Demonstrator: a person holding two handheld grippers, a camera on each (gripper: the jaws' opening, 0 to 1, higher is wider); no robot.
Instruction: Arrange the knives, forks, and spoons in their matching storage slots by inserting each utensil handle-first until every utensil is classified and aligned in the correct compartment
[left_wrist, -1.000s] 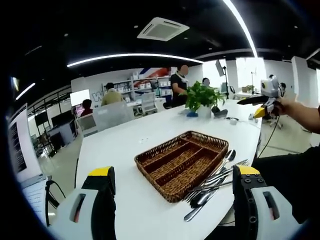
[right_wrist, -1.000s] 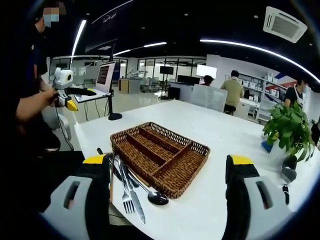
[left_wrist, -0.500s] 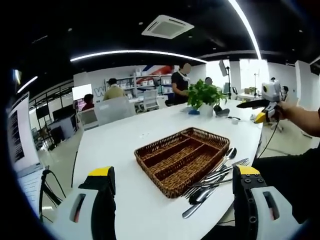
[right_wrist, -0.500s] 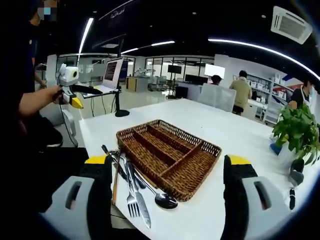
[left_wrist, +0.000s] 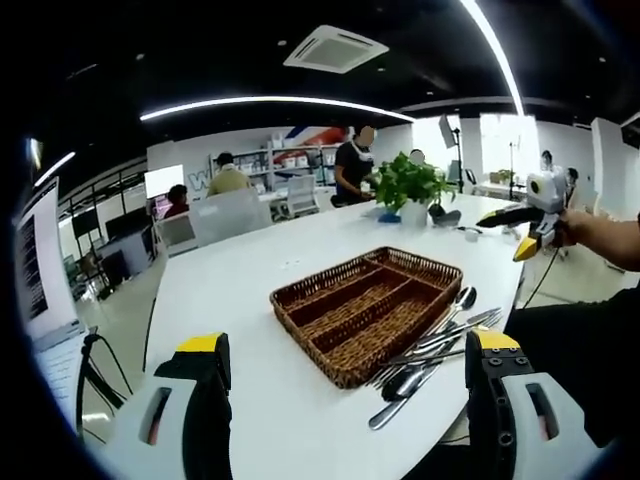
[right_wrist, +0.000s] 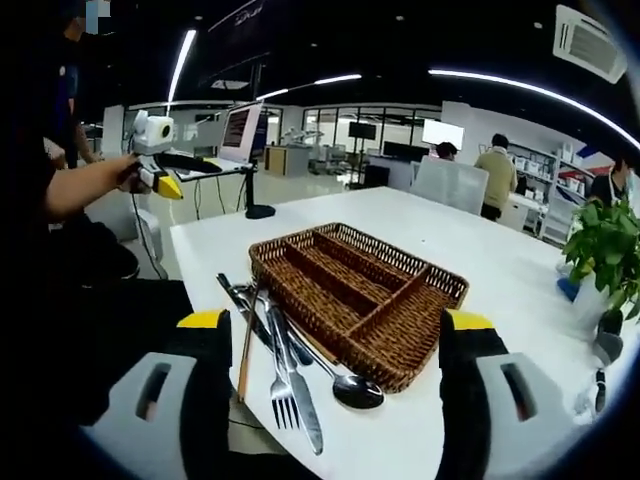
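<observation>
In the left gripper view we see our left gripper (left_wrist: 345, 375) with its jaws spread wide and nothing between them, held above the near edge of the white table (left_wrist: 230, 290); the wicker tray (left_wrist: 365, 310) sits on the table ahead, its compartments bare; the cutlery (left_wrist: 425, 355) lies in a loose pile on the table just beside the tray's right side, spoons and forks overlapping; the right gripper (left_wrist: 528, 225) shows at the far right, held up in a hand well above the table, and we cannot tell from here how its jaws stand; a potted plant (left_wrist: 408, 190) stands farther down the table beyond the tray.

In the right gripper view our right gripper (right_wrist: 335, 360) has its jaws wide apart, gripping nothing; the tray (right_wrist: 360, 295) lies ahead and the cutlery (right_wrist: 285, 360) rests against its left side, a fork, a knife and a spoon among the pieces; the left gripper (right_wrist: 160, 165) shows at the upper left, held in a hand; the plant (right_wrist: 610, 250) stands at the right edge.
</observation>
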